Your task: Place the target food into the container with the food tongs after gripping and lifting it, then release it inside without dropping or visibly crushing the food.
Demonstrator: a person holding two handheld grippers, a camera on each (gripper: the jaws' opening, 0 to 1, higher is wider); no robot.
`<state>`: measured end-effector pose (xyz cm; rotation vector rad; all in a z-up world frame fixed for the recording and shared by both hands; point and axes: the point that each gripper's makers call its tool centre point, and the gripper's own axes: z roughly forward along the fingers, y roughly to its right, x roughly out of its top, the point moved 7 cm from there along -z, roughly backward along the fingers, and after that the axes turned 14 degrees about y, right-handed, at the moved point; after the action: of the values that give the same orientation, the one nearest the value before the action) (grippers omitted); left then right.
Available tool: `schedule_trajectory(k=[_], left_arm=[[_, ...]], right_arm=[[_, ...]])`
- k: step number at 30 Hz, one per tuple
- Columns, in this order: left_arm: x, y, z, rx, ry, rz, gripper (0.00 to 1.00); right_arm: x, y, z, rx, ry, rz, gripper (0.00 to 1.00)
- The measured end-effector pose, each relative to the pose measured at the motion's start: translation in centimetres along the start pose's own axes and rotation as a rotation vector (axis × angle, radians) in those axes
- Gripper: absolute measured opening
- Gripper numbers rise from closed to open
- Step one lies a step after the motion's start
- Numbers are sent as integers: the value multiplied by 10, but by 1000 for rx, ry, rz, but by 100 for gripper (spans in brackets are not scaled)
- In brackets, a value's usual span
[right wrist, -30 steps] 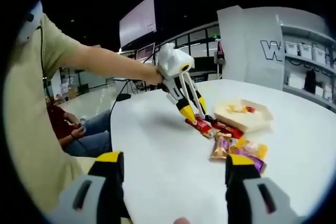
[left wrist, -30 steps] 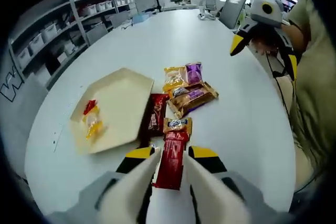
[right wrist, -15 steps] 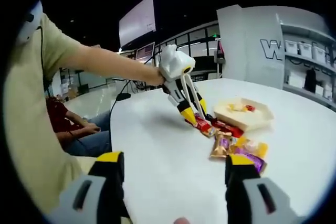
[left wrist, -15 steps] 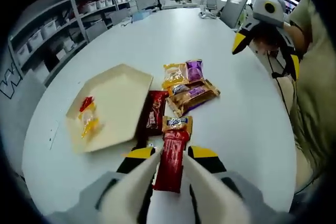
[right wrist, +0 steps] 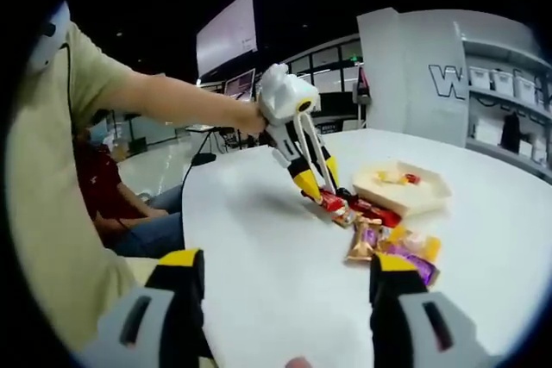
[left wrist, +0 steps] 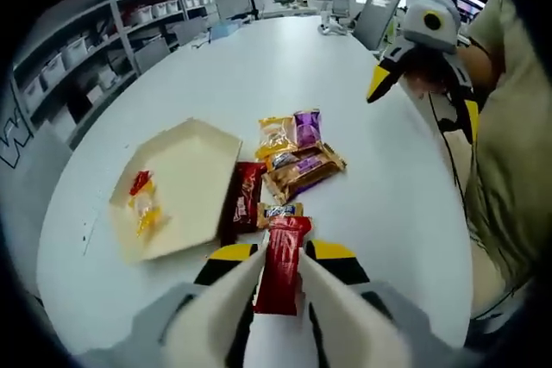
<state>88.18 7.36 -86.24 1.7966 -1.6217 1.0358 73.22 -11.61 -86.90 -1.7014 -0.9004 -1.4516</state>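
A red snack packet [left wrist: 280,263] was clamped between the jaws of the left gripper [left wrist: 279,266], held near a small pile of wrapped snacks [left wrist: 293,157] on the white table [left wrist: 285,66]. To the left lay the beige tray [left wrist: 185,180], with a small candy [left wrist: 142,200] inside. The right gripper [right wrist: 278,280] was held well apart from the pile, jaws spread wide and empty.

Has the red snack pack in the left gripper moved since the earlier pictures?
Yes. The red snack pack, clamped in the left gripper, now overlaps the small orange pack less.
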Motion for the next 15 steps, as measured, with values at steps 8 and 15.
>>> schedule_trajectory(k=[8,15], left_arm=[[27,-11,-7,6,48,-14,21],[44,-21,-3,15,56,-10,21]], right_arm=[[1,0,-1,0,4,0,77],[4,1,-2,1,10,-3,77]])
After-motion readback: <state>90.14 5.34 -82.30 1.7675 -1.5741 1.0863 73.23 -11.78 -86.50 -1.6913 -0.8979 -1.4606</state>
